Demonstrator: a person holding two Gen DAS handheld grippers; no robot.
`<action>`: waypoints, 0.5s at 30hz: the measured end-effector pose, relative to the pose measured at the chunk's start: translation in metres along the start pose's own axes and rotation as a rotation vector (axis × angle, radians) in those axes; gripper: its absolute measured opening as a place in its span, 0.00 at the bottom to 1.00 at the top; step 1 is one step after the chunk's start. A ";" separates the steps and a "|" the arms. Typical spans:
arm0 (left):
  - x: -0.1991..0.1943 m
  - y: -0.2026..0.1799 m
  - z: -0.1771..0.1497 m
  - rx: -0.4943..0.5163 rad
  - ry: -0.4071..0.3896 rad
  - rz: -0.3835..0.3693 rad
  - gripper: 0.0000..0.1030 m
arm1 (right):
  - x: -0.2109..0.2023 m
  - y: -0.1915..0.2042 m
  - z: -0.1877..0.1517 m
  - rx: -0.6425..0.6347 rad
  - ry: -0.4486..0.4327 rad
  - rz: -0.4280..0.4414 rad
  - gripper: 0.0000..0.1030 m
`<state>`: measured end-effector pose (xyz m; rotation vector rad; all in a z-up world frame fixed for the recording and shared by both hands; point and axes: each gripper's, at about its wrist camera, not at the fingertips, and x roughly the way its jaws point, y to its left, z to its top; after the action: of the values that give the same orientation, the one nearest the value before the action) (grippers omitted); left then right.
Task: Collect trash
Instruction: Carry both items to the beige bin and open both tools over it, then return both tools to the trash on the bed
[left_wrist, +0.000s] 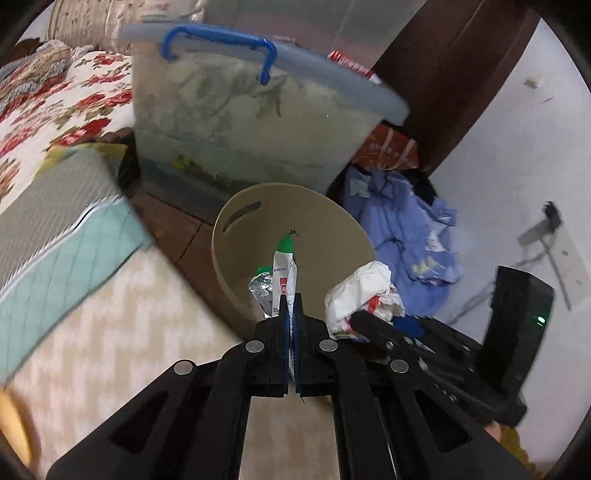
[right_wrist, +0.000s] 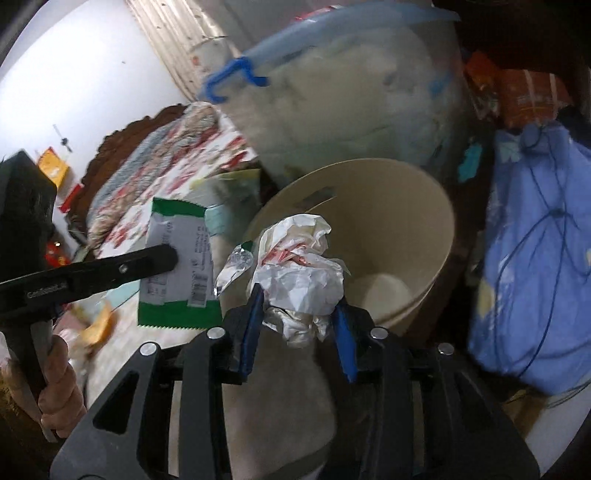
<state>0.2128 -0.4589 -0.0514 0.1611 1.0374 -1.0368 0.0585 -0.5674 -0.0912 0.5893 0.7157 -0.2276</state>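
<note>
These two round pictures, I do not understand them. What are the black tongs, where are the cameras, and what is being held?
A person holds one black tool in each hand; no robot arm is here. Each tool carries a wide-angle camera that looks along its tongs. The left camera shows the left tongs shut on a flat green-and-white wrapper. The right camera shows the right tongs around a crumpled white bag. Both hang near the beige bin, which stands on the floor beside a bed.

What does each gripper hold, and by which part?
The left gripper pinches the green-and-white wrapper at its lower end. The right gripper holds the crumpled white wrapper wad at its bottom.
</note>
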 end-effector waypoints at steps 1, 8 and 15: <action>0.008 0.000 0.005 -0.002 0.001 0.007 0.02 | 0.005 -0.004 0.004 0.001 0.005 -0.009 0.53; 0.018 0.005 0.014 -0.029 -0.007 0.064 0.53 | 0.003 -0.006 0.013 0.001 -0.062 -0.047 0.68; -0.088 -0.003 -0.061 -0.024 -0.131 0.035 0.51 | -0.030 0.024 -0.010 0.022 -0.123 0.085 0.66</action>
<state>0.1628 -0.3713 -0.0160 0.0899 0.9246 -0.9898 0.0397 -0.5421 -0.0669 0.6196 0.5686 -0.1911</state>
